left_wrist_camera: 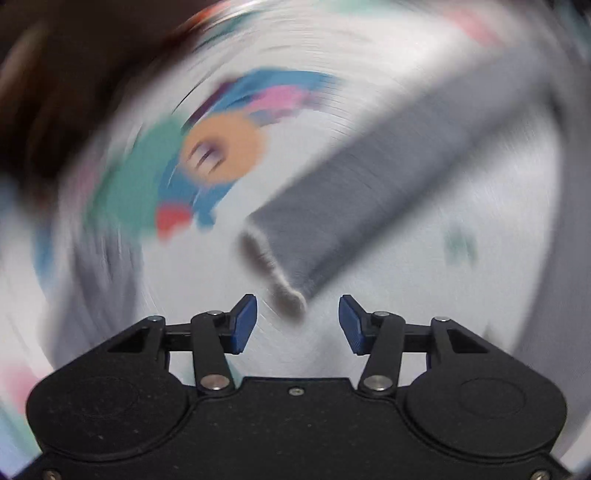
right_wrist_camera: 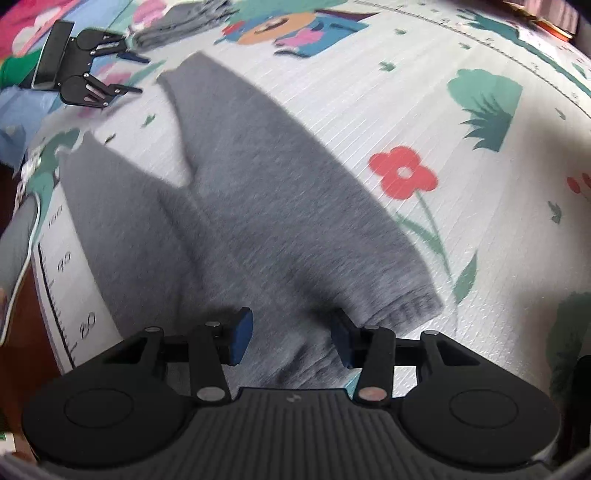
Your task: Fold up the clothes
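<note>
Grey sweatpants [right_wrist_camera: 258, 192] lie spread on a white play mat [right_wrist_camera: 369, 103] with cartoon prints, legs pointing to the far left, waistband near me. My right gripper [right_wrist_camera: 292, 338] is open, its jaws hovering over the waistband end. My left gripper [right_wrist_camera: 135, 73] shows in the right wrist view at the far left, open, beside the far leg cuff. The left wrist view is heavily motion-blurred; there my left gripper [left_wrist_camera: 298, 323] is open and empty, with a grey leg [left_wrist_camera: 369, 192] and its cuff just ahead of the fingertips.
A pile of folded grey clothes [right_wrist_camera: 184, 22] lies at the far edge of the mat. A red flower print [right_wrist_camera: 402, 171] and green plant prints mark the mat on the right. Dark floor [right_wrist_camera: 22, 332] shows past the mat's left edge.
</note>
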The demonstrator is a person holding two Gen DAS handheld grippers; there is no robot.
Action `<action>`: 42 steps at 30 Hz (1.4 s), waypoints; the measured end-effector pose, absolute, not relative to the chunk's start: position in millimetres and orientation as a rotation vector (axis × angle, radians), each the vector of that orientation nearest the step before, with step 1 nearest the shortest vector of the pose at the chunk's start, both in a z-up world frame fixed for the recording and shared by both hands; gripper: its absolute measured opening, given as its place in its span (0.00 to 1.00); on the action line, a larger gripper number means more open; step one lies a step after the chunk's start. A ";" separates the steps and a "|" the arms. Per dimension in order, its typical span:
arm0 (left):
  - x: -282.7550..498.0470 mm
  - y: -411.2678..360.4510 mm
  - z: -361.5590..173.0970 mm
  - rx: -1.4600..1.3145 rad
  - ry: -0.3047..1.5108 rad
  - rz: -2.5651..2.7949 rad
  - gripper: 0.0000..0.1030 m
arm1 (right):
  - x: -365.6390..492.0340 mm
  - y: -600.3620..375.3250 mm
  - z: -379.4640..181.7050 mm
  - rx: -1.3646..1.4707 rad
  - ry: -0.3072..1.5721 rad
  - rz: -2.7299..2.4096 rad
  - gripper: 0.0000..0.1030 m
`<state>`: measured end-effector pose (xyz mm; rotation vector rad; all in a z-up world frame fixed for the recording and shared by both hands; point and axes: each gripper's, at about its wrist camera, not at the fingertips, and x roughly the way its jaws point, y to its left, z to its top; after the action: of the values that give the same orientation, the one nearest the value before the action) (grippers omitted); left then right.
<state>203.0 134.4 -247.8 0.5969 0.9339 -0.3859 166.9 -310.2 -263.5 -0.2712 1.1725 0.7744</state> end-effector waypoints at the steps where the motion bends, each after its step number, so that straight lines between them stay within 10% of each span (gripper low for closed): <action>1: 215.8 145.0 -243.5 0.445 0.967 -0.336 0.49 | 169.3 -311.3 -262.1 -0.261 1.163 0.765 0.45; 7: 270.3 163.3 -252.1 -0.019 1.065 -0.183 0.46 | 177.4 -311.9 -257.7 -0.263 1.073 0.695 0.43; 10: 268.7 140.6 -266.0 0.112 1.083 -0.209 0.10 | 181.7 -312.4 -264.1 -0.276 1.066 0.659 0.43; 13: 258.6 117.1 -265.4 0.293 1.020 -0.251 0.03 | 183.1 -309.8 -273.5 -0.337 1.066 0.629 0.37; 30: 239.8 87.7 -268.2 0.249 0.953 -0.298 0.28 | 178.0 -297.7 -272.6 -0.373 1.014 0.614 0.43; 33: 261.5 87.8 -272.9 0.286 0.928 -0.293 0.57 | 182.8 -301.1 -281.5 -0.357 1.056 0.573 0.45; 37: 290.3 94.1 -275.4 0.307 0.921 -0.297 0.64 | 183.9 -301.5 -282.1 -0.362 1.056 0.552 0.45; 39: 291.0 92.4 -273.4 0.345 0.903 -0.304 0.64 | 183.8 -298.9 -282.7 -0.365 1.056 0.541 0.46; 42: 285.8 92.2 -262.2 0.386 0.890 -0.294 0.39 | 182.7 -296.4 -280.4 -0.355 1.051 0.538 0.47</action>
<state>285.8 92.2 -262.2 0.3860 0.8895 -0.2935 182.7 -296.4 -280.4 -0.3547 1.0508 0.5379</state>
